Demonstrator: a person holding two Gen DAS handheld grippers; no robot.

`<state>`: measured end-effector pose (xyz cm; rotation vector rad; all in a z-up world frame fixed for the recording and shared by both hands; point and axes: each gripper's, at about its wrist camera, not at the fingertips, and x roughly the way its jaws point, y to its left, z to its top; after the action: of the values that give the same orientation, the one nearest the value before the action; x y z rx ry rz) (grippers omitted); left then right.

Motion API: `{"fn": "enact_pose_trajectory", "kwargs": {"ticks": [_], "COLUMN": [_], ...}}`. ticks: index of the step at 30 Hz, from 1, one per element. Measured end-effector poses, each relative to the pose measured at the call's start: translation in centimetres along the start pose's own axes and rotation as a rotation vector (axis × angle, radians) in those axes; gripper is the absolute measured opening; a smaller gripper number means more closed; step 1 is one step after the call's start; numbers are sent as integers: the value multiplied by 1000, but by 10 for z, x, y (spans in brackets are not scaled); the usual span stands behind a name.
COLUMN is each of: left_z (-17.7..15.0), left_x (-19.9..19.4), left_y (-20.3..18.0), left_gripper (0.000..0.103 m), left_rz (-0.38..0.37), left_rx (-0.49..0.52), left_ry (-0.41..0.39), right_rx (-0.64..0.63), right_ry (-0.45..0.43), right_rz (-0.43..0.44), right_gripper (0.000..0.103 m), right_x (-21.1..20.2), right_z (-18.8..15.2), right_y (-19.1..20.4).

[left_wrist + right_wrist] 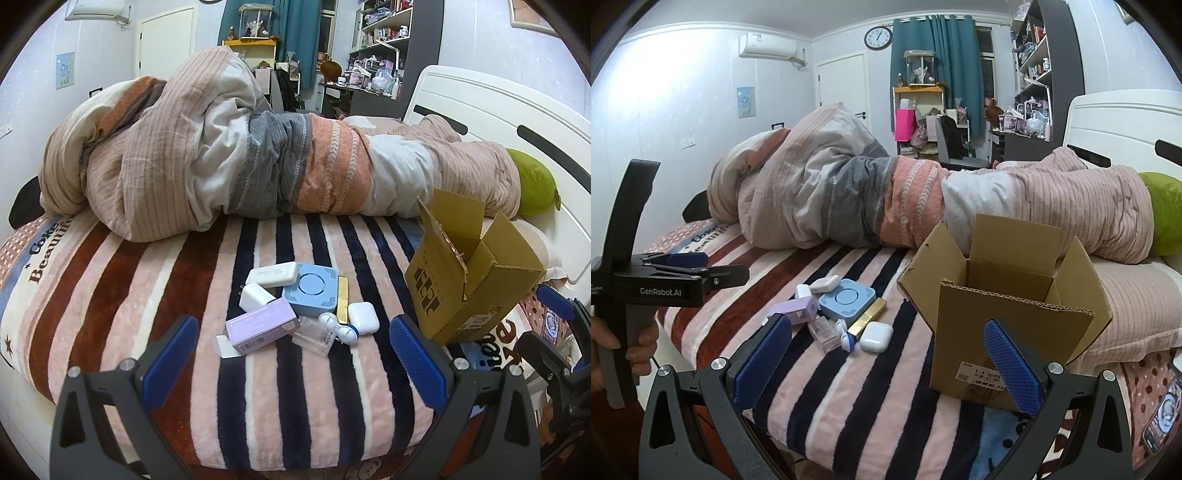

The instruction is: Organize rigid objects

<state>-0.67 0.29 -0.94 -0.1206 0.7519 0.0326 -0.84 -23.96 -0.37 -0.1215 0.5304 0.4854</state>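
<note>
Nearest, the left gripper and right gripper hover over the bed's front edge, fingers apart, empty. Mid-bed lies an unsorted cluster: purple carton, earbud case, blue square device, white bar-shaped case. Right, the cardboard box stands open, apparently empty; everything remains to do.

You are looking across a striped blanket where a rolled duvet is lying against a green pillow, while a wall clock and teal curtains are hanging behind.
</note>
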Motion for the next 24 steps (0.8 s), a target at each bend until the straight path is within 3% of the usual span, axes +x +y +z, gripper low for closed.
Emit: {"fn": "enact_pose_trajectory", "kwargs": {"ticks": [24], "left_z": [-3], "left_x": [-7], "left_y": [-4], "left_gripper": [103], "left_rz": [-7], "left_rx": [11], "left_ry": [-1], "right_rx": [6], "right_ry": [11], "right_rz": [8], "right_gripper": [103], "right_x": [-5], "right_z": [-7], "right_y": [5]}}
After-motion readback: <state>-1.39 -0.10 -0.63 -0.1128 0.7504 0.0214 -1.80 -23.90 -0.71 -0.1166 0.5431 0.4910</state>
